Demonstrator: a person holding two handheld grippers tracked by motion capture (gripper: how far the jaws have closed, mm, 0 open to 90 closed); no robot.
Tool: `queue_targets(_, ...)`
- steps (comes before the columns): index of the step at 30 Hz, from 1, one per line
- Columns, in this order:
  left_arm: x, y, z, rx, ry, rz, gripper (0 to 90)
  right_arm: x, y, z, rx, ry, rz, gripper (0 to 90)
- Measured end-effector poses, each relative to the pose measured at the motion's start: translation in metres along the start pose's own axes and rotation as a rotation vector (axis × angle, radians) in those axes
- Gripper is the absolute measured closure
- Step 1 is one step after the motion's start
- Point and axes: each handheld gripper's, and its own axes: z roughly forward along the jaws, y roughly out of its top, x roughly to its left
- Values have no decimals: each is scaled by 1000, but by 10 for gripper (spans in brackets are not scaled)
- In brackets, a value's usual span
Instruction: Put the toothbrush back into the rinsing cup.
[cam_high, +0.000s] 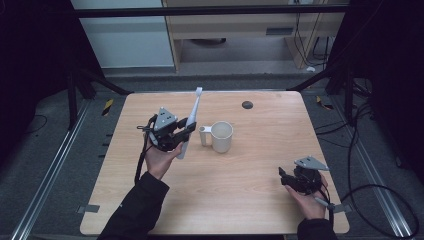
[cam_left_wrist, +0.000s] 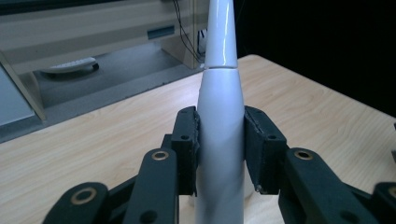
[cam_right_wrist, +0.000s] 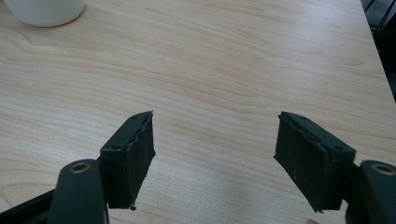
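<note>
A white electric toothbrush (cam_high: 190, 120) is held off the table, tilted with its brush head toward the far side. My left gripper (cam_high: 184, 131) is shut on its handle; in the left gripper view the two black pads (cam_left_wrist: 187, 140) press both sides of the white toothbrush body (cam_left_wrist: 219, 121). A white mug (cam_high: 220, 136) stands upright just right of the toothbrush, handle pointing left. My right gripper (cam_high: 286, 176) sits low at the table's near right, open, with bare wood between its pads (cam_right_wrist: 135, 154). The mug's base (cam_right_wrist: 44, 10) shows at the top left of the right gripper view.
A wooden table (cam_high: 250, 170) fills the middle. A small dark round hole (cam_high: 247, 105) lies near its far edge. Cables (cam_high: 375, 190) lie on the floor to the right, and a cabinet (cam_high: 240, 25) stands beyond the table.
</note>
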Motion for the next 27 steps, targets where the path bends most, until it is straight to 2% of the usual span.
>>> queue_targets(8, -1, 8, 10, -73, 10, -31, 669, 0, 0, 1, -1, 0, -2, 279)
queue_targets(17, -3, 18, 25, -120, 20, -42, 669, -1, 0, 1, -4, 2, -2, 278)
queue_targets(27, -4, 25, 43, -172, 22, -76, 669, -1, -1, 1, -8, 8, 3, 277)
